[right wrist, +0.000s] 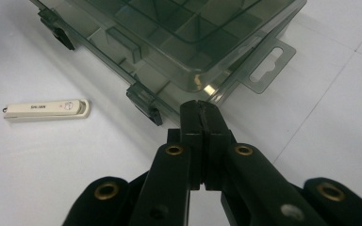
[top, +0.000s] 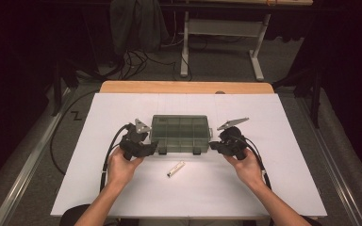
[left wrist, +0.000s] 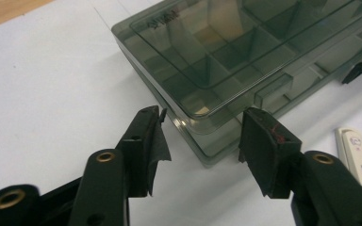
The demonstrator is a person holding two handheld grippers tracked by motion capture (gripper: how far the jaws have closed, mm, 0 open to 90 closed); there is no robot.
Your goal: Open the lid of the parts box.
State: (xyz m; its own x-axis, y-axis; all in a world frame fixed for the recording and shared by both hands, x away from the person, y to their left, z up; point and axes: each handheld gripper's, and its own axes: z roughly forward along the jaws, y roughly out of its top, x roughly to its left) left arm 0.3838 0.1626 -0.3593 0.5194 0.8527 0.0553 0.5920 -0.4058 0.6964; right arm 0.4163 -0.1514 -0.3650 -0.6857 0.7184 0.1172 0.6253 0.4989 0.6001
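Observation:
A smoky translucent compartment box [top: 180, 133] lies with its lid down in the middle of the white table top. My left gripper [top: 147, 148] is at its front left corner. In the left gripper view the jaws [left wrist: 203, 117] stand open on either side of that corner of the box [left wrist: 226, 61], the pads apart from it. My right gripper [top: 214, 145] is at the front right corner. Its jaws [right wrist: 200, 106] are shut with nothing between them, the tips right at the edge of the box [right wrist: 184, 42]. A small white stick [top: 175, 169] lies in front of the box.
The white stick [left wrist: 358, 157] [right wrist: 45, 109] lies on the white sheet [top: 264, 179] between the two hands. Two dark latches [right wrist: 143, 101] sit on the box's front wall. A wooden strip [top: 186, 87] runs along the far table edge, with cables and a desk frame [top: 221, 28] beyond.

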